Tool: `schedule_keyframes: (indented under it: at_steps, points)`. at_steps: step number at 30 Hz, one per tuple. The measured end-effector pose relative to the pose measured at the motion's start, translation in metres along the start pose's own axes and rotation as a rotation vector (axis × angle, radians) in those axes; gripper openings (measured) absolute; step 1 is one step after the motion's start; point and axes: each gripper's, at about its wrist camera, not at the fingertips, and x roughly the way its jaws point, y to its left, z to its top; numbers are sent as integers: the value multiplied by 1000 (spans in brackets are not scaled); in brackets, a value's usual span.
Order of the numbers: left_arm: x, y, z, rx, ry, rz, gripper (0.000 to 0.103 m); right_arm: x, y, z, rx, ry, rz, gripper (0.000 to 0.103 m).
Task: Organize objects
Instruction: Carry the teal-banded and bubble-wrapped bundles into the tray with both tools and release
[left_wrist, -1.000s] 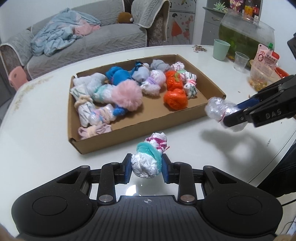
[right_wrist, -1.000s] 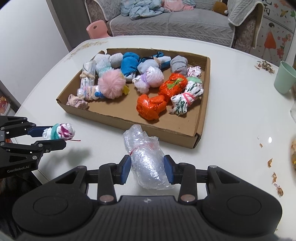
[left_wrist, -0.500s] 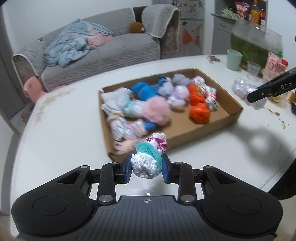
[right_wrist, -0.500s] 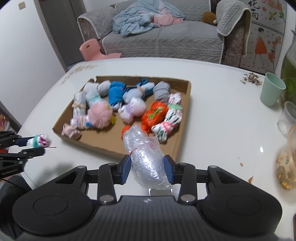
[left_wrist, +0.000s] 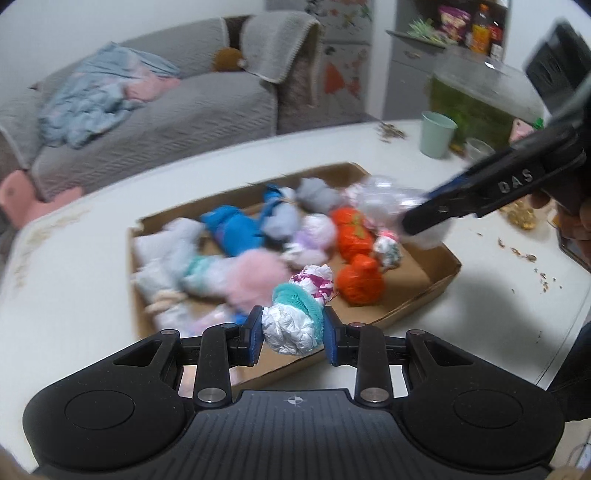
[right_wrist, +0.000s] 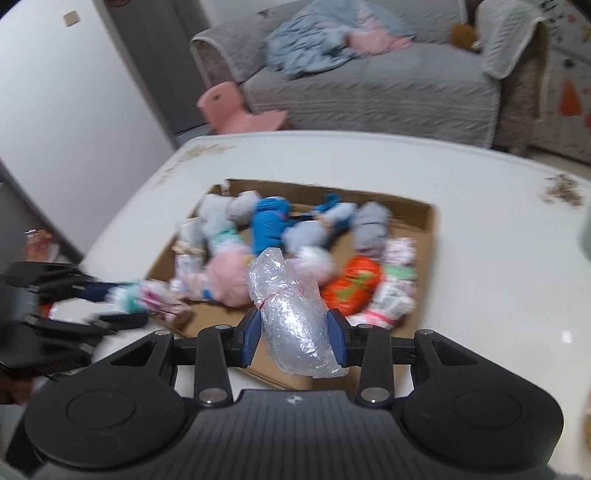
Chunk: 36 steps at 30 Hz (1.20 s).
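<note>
My left gripper (left_wrist: 292, 330) is shut on a white, teal and pink bundle (left_wrist: 299, 310) and holds it above the near edge of the cardboard tray (left_wrist: 421, 299). My right gripper (right_wrist: 293, 334) is shut on a clear plastic bundle (right_wrist: 291, 310) above the tray's near side (right_wrist: 430, 221). The tray holds several rolled bundles: blue (left_wrist: 236, 229), pink fluffy (left_wrist: 255, 277), orange (left_wrist: 360, 282). The right gripper shows in the left wrist view (left_wrist: 424, 218) over the tray's right part. The left gripper shows blurred in the right wrist view (right_wrist: 122, 302).
A green cup (left_wrist: 437, 134) and a fish tank (left_wrist: 476, 99) stand at the table's far right, with crumbs (left_wrist: 524, 254) nearby. A grey sofa (right_wrist: 369, 74) and a pink stool (right_wrist: 236, 110) stand beyond the white table (right_wrist: 498, 206).
Both grippers have moved in over the tray with their bundles still held. The right gripper has come from beside the tray's right edge to above its right part.
</note>
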Motion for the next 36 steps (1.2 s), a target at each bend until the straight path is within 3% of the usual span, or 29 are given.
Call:
schedule_keyframes:
  at_steps: [9,14,19,22,25,29,33,36]
  points:
    - [61,-1,7,3,90,-75,38,56,-16,20,130,77,128,36]
    - [80,4,6,16,116,-33,39,80,-19,19,205,112,169,36]
    - [87,22,2,-46,98,56,39,86,-21,13,214,132,128,36]
    - [87,25,2,-62,91,69,39,88,-18,9,155,154,34,36]
    - [85,20,0,-46,98,52,39,87,-7,8,14,154,-98,36]
    - [83,14,-1,-10,99,10,39,80,-5,7,-27,136,-48,36]
    - [82,12,-3,82,118,-63,39,77,0,5,-155,133,15,35]
    - [86,14,-3,101,133,-76,39,84,9,1,-251,155,8,35]
